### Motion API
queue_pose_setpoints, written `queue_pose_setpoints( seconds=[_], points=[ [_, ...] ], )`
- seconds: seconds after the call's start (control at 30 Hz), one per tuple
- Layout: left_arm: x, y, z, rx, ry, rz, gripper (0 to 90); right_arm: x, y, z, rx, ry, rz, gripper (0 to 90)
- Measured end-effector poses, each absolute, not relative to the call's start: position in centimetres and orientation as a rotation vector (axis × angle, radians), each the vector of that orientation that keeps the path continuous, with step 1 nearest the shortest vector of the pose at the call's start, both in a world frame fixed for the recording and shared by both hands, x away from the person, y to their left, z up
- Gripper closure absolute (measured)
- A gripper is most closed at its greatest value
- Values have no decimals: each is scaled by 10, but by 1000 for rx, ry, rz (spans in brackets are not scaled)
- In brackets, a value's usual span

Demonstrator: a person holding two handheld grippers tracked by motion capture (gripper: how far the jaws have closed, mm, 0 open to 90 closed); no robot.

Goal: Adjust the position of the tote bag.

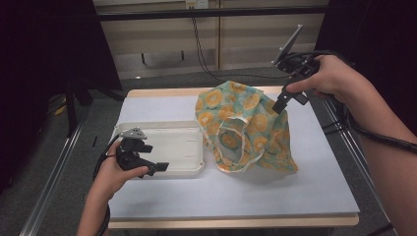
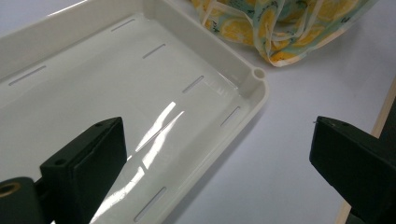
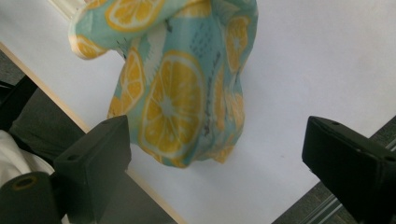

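A teal cloth bag (image 1: 246, 123) printed with orange citrus slices lies bunched on the right half of the white table (image 1: 221, 191); its cream-edged opening faces the front. My right gripper (image 1: 287, 101) is at the bag's upper right edge. In the right gripper view the jaws of my right gripper (image 3: 217, 140) stand wide apart, with the bag (image 3: 187, 93) beyond them and nothing clamped. An empty white plastic tray (image 1: 162, 129) sits at the left. My left gripper (image 1: 153, 157) hovers open over the tray's near right corner (image 2: 252, 88). The bag (image 2: 280, 23) lies just past the tray.
The table's wooden front edge (image 1: 231, 221) runs along the bottom. Metal rails (image 1: 54, 167) flank both sides. A black cable (image 1: 201, 44) hangs in front of the cabinet behind the table. Bare tabletop lies in front of the tray and the bag.
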State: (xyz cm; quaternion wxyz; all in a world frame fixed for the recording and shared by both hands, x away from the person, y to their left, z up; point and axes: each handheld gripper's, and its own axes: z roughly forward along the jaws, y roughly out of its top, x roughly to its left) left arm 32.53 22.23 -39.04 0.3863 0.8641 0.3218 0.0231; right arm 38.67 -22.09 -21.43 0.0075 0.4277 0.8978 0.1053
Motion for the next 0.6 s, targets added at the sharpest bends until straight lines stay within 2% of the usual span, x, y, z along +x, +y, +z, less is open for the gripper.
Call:
queue_pose_setpoints(
  seconds=[0.47, 0.6],
  points=[
    [326, 222, -391, 2206, 833, 72, 40, 403, -202, -213, 1385, 2764, 327, 97],
    [327, 222, -393, 2216, 831, 71, 41, 409, -196, -218, 1366, 2778, 354, 148]
  ],
)
